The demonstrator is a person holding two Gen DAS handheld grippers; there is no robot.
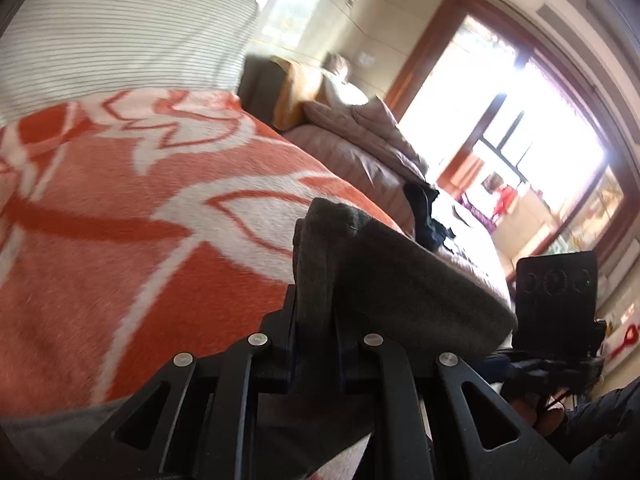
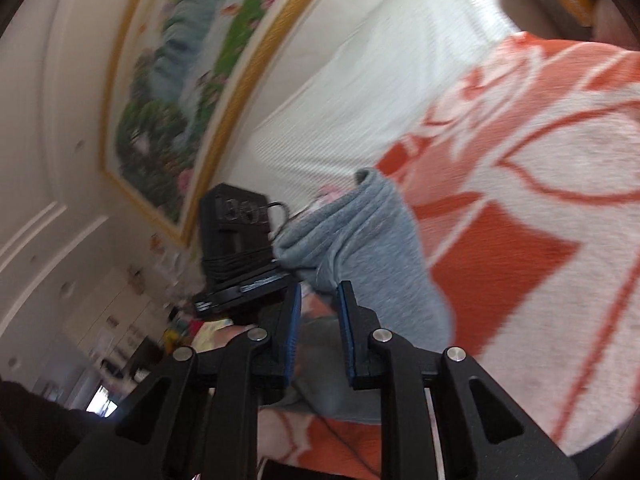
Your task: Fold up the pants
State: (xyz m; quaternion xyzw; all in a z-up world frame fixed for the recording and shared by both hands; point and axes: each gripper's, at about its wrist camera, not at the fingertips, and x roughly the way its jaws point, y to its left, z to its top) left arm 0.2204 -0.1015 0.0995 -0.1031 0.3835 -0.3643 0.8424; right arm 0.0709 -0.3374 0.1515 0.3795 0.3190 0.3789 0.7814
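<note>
The grey pants (image 1: 384,276) are bunched between the fingers of my left gripper (image 1: 316,304), which is shut on them and holds them above the orange-and-white blanket (image 1: 120,220). In the right wrist view the same pants (image 2: 360,236) hang in front of my right gripper (image 2: 318,292); its blue-padded fingers (image 2: 294,320) stand apart with cloth lying between them, not pinched. The right gripper's body shows in the left wrist view (image 1: 556,300), and the left gripper's body shows in the right wrist view (image 2: 236,236).
A white striped pillow (image 1: 120,32) lies at the head of the bed. A brown quilt (image 1: 360,140) and dark clothes (image 1: 424,216) lie further along it. A framed landscape painting (image 2: 180,92) hangs on the wall. A bright window (image 1: 520,128) is beyond the bed.
</note>
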